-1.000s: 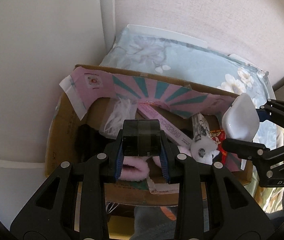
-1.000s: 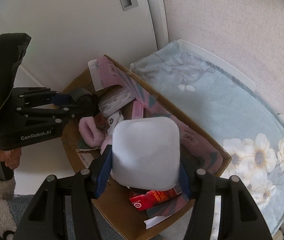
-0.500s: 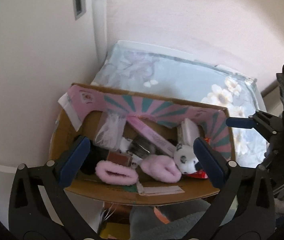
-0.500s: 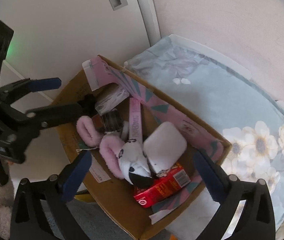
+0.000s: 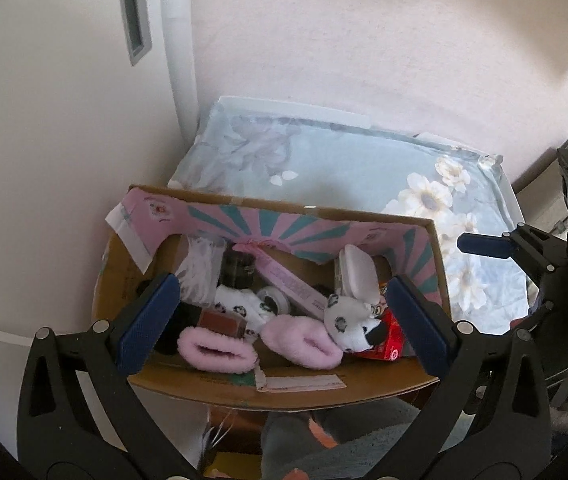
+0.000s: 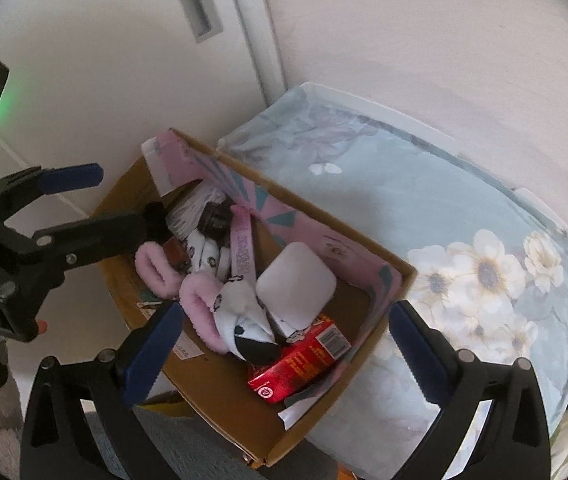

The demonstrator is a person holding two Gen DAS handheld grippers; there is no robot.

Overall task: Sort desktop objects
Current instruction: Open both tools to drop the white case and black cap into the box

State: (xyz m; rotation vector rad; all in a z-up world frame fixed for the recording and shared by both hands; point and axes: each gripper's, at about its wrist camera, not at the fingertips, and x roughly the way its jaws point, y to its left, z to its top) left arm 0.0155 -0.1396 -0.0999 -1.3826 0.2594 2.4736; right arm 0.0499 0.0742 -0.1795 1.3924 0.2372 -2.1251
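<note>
Both tongs hang wide apart above the cardboard box (image 5: 275, 396), gripping nothing: the left tongs (image 5: 284, 320) over its near edge, the right tongs (image 6: 284, 352) over a corner. Inside the box, the white rounded case (image 6: 296, 286) lies beside the red carton (image 6: 300, 364), touching the spotted plush toy (image 6: 243, 320). Two pink fluffy slippers (image 5: 304, 338) lie along the near wall, the black jar (image 5: 237, 268) farther back. The box sits beside a floral-covered bed (image 6: 424, 216).
</note>
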